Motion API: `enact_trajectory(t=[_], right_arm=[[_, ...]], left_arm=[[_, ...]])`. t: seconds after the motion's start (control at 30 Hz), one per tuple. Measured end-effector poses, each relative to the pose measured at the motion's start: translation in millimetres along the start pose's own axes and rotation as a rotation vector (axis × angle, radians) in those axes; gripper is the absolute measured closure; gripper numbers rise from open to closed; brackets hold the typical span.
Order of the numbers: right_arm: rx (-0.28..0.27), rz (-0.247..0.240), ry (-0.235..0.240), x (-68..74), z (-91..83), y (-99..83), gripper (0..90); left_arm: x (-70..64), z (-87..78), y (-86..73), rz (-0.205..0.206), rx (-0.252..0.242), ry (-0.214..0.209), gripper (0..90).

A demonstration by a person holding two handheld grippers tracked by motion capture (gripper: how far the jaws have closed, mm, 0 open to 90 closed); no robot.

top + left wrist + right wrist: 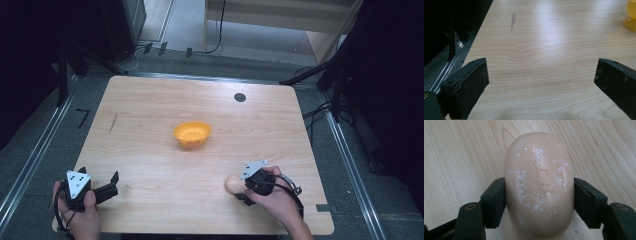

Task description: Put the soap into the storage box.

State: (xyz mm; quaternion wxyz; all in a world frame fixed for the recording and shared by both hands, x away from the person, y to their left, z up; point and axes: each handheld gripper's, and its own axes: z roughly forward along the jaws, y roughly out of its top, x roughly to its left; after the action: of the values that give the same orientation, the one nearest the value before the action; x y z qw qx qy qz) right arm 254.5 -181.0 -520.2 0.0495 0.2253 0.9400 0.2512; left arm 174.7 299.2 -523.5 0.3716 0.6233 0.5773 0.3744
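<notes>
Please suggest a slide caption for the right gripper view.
Right gripper shut on a smooth, rounded beige soap bar over the light wooden table.

bowl (192, 133) sits on table (150, 105) near its centre. bar of soap (232, 184) lies nearer the front edge, right of centre, between jaws of right gripper (239, 192). left gripper (112, 182) at front left corner, well apart from both.
</notes>
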Motion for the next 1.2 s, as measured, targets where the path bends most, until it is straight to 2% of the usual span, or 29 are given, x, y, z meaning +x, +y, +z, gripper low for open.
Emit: enact_trajectory(t=[0.33,0.43,0.5,0.7,0.97,1.2], right_arm=[[0.003,0.001,-0.003,-2.7,-1.2,0.0,33.6],[-0.004,0.002,0.002,-4.0,-2.8,0.0,33.6],[-0.031,0.006,0.007,-6.6,-5.4,-0.2,33.6],[-0.030,-0.009,0.001,-9.9,-10.3,3.1,33.6],[-0.031,-0.035,-0.005,-16.9,-20.4,18.5,33.6],[-0.027,-0.052,-0.009,-22.0,-22.4,29.3,33.6]], left_arm=[[-0.3,0.1,0.2,0.005,0.004,0.000,0.0],[-0.2,0.3,0.2,0.005,0.004,-0.002,0.0],[-0.4,0.3,0.2,0.007,0.004,-0.001,0.0],[-0.4,0.2,0.3,0.011,0.005,-0.002,0.0],[-0.5,0.2,0.2,0.010,0.003,-0.004,0.0],[-1.5,0.5,0.3,0.014,0.006,-0.009,0.0]])
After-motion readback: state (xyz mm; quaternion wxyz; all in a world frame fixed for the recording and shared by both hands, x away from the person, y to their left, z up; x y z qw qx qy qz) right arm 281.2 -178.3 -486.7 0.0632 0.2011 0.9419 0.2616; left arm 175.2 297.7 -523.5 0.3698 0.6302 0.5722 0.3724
